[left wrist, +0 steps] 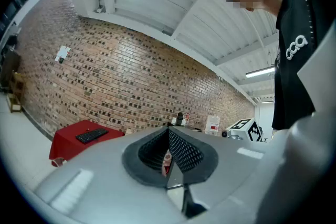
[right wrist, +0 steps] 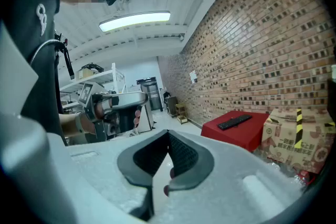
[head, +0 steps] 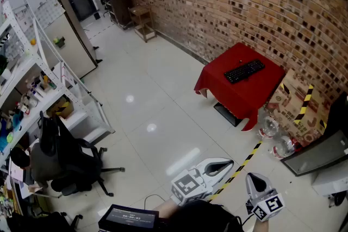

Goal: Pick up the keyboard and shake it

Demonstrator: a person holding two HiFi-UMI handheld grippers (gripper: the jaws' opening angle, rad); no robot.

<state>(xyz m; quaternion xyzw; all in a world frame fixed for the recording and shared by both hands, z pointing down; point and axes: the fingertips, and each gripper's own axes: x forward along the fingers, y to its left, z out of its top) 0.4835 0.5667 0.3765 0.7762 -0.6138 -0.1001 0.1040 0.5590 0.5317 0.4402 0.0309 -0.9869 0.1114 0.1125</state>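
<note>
A black keyboard (head: 244, 70) lies on a small table draped in red cloth (head: 261, 93) against the brick wall, far from both grippers. It also shows small in the left gripper view as the keyboard (left wrist: 92, 135) and in the right gripper view as the keyboard (right wrist: 234, 121). My left gripper (head: 224, 163) is held low near the person's body, jaws shut with nothing between them. My right gripper (head: 253, 179) sits beside it to the right, also shut and empty. The left gripper (left wrist: 168, 131) and right gripper (right wrist: 168, 136) both point up toward the room.
Cardboard boxes with hazard tape (head: 296, 106) and clear bottles (head: 269, 127) stand right of the red table. Yellow-black tape (head: 242, 165) runs across the white tile floor. White shelving (head: 32, 79) and an office chair (head: 70, 160) fill the left. A monitor (head: 321, 152) leans at right.
</note>
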